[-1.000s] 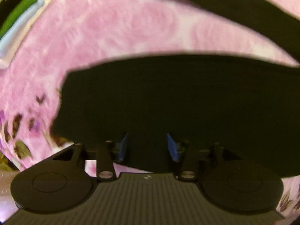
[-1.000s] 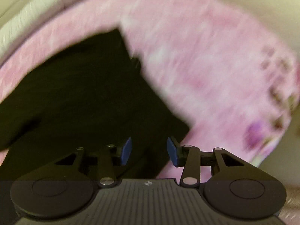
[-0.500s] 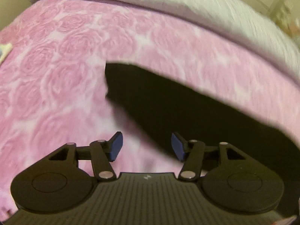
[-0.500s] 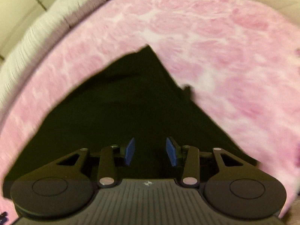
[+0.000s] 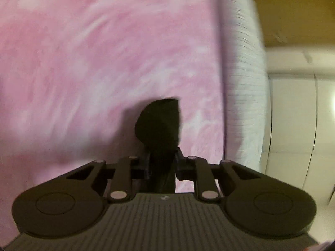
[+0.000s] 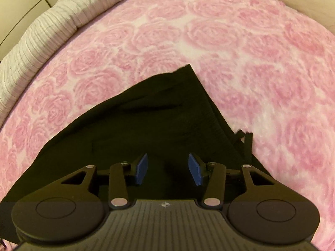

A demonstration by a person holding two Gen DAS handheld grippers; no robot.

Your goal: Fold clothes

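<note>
A black garment [image 6: 150, 121] lies spread on a pink rose-patterned bedspread [image 6: 240, 41], one corner pointing away from me. In the left wrist view my left gripper [image 5: 162, 161] is closing on a bunched corner of the black garment [image 5: 159, 123], which sticks out in a lump beyond the tips and hides the pads. In the right wrist view my right gripper [image 6: 168, 168] hovers over the garment near its right edge. Its jaws are opening, the blue pads [image 6: 142, 167] stand apart, and nothing is pinched between them. A thin black strap [image 6: 247, 140] pokes out at that edge.
A white ribbed quilt edge [image 6: 41, 31] borders the bedspread on the far left, and shows as the white ribbed quilt [image 5: 242, 83] on the right in the left wrist view. Pale cabinet doors [image 5: 293, 115] stand beyond it.
My left gripper rolled and swung toward the bed's edge, and its open jaws came together on a garment corner. The right gripper slid over the garment and its pads spread wider.
</note>
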